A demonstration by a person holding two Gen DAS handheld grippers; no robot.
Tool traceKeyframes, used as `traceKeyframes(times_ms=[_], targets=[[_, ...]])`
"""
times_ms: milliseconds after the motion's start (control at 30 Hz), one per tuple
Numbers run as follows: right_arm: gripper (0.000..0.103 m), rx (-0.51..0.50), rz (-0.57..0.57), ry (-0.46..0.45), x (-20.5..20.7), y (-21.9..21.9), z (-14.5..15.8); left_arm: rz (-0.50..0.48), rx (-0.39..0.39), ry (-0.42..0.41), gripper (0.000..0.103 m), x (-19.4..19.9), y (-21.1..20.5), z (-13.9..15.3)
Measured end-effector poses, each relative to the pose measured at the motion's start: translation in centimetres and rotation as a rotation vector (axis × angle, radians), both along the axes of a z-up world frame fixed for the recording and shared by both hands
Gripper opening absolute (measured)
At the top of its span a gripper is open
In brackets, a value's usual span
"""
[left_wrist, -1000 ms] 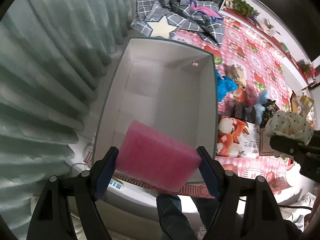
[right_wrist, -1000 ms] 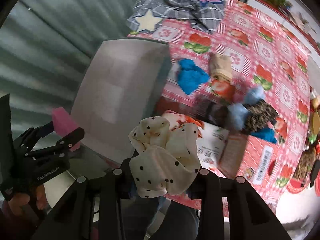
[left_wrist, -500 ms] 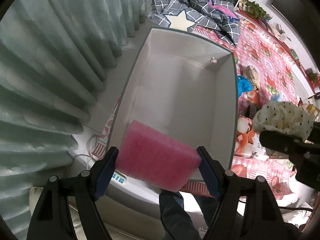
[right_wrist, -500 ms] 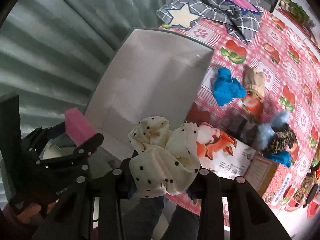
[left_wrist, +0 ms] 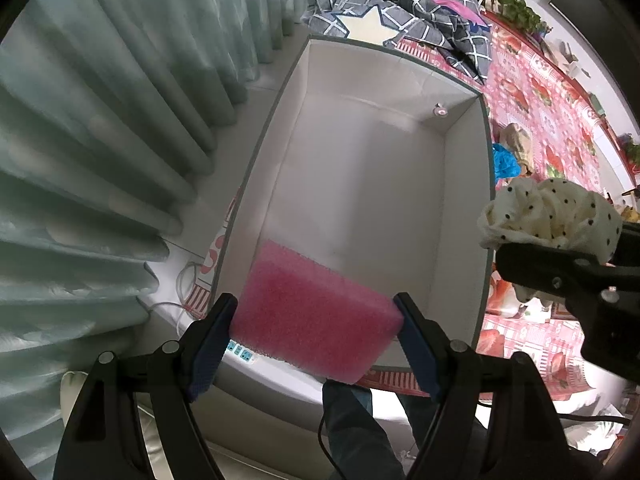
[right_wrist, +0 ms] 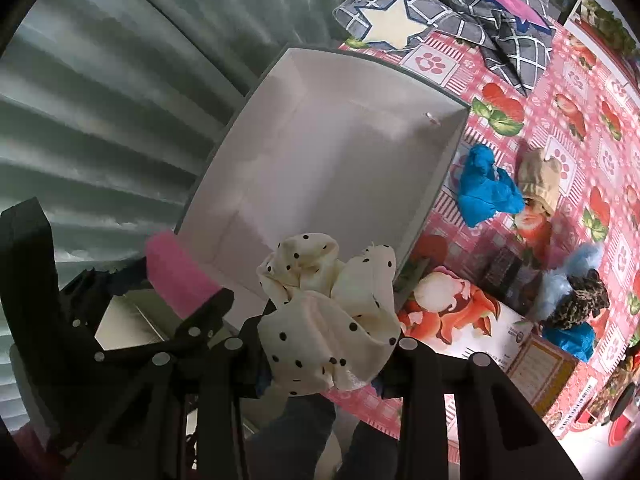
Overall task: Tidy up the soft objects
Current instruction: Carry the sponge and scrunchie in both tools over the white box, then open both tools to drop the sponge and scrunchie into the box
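My left gripper is shut on a pink sponge block, held over the near end of a white open box with a grey rim. The box interior looks bare. In the right wrist view the same pink sponge and left gripper show at lower left. My right gripper is shut on a cream scrunchie with black dots, hanging beside the box's near right wall. That scrunchie also appears at the right edge of the left wrist view.
A pale green curtain hangs left of the box. On the red patterned cloth lie a blue soft item, a beige one, light-blue and leopard scrunchies, a printed carton and a grey checked blanket.
Both grippers have shifted over toward the box, which now sits larger and more central in both views. The right gripper with the scrunchie has come closer to the box's right wall. Both grips are unchanged.
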State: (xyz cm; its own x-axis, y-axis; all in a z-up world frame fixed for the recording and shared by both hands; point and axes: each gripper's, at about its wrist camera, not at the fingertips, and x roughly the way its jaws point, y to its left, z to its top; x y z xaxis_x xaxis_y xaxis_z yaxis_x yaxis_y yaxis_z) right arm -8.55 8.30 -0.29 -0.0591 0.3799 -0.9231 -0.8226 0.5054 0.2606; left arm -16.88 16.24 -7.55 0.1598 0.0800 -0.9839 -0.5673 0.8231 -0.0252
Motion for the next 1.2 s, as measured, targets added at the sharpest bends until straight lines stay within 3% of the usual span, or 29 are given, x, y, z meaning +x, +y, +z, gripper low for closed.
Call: traceKeyframes(times_ms=[800, 867, 1033, 1133, 1200], targets=[[0.037, -0.016, 0.039, 0.012, 0.0, 1.6, -0.8, -0.019, -0.019, 0.022, 0.083, 0.8, 0.1, -1.1], [0.052, -0.015, 0.041, 0.014, -0.1, 1.5, -0.8, -0.024, -0.021, 0.020, 0.084, 0.8, -0.1, -1.1], [0.054, -0.008, 0.049, 0.005, -0.2, 1.3, -0.5, -0.013, -0.042, -0.004, 0.089, 0.7, -0.3, -0.9], [0.083, 0.007, 0.037, -0.008, -0.2, 1.0, -0.2, 0.011, -0.043, -0.015, 0.092, 0.5, -0.1, -0.7], [0.083, 0.010, 0.026, -0.010, 0.1, 0.7, 0.0, 0.029, -0.052, -0.010, 0.102, 0.4, 0.2, -0.8]])
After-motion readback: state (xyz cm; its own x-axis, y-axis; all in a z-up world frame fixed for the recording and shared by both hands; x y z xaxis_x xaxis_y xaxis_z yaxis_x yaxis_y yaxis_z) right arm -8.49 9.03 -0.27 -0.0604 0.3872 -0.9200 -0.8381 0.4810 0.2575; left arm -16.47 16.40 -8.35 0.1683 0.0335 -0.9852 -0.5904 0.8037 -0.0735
